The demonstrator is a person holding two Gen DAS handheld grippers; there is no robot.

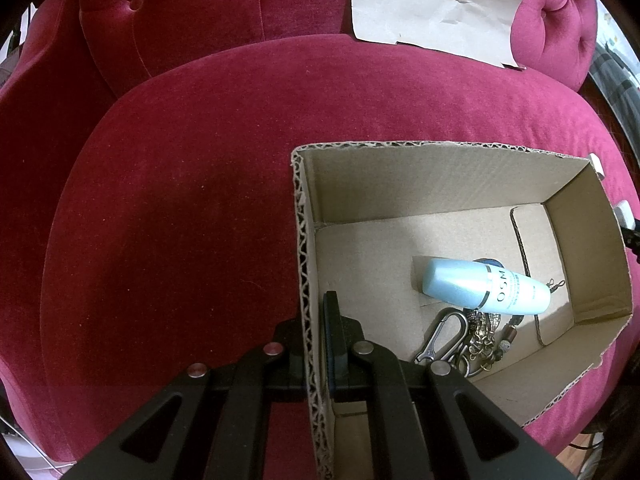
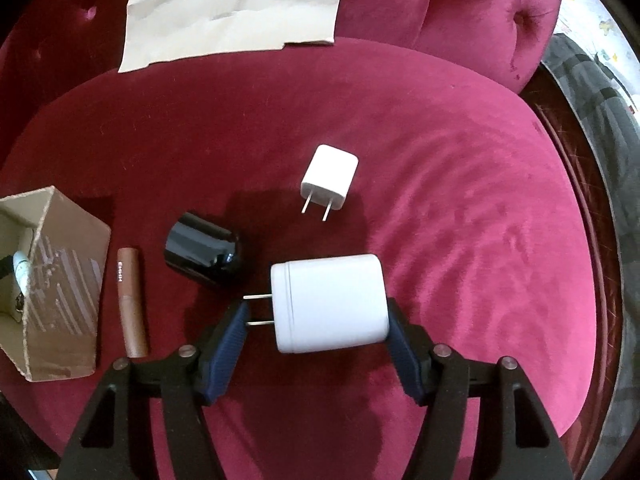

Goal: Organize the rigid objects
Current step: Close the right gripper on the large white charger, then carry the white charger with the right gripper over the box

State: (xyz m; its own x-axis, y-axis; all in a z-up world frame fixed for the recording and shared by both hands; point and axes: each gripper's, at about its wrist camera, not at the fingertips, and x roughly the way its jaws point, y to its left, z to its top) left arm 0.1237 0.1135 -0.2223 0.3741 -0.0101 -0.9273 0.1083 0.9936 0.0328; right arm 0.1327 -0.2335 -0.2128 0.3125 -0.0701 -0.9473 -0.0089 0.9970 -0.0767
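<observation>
Pointing steeply down, the left gripper point(image 1: 320, 344) pinched the brown corrugated cardboard box's point(image 1: 304, 248) wall; the right gripper point(image 2: 318, 334) clamped the large white plug-in charger point(image 2: 330, 304) on the crimson velvet cushion point(image 2: 460, 208). The pale blue bottle point(image 1: 486, 286) inside read "OSM".

Box point(image 2: 60, 280) sits far left on the cushion point(image 2: 460, 200), tube point(image 2: 130, 300) just right of it, then the jar point(image 2: 200, 252) (tipped over), small charger point(image 2: 330, 178) behind the big charger point(image 2: 330, 304).

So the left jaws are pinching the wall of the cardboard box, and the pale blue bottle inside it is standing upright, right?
Not quite. The left jaws do pinch the wall of the cardboard box, but the pale blue bottle lies on its side on the box floor, next to a bunch of keys. The left wrist view shows it.
</observation>
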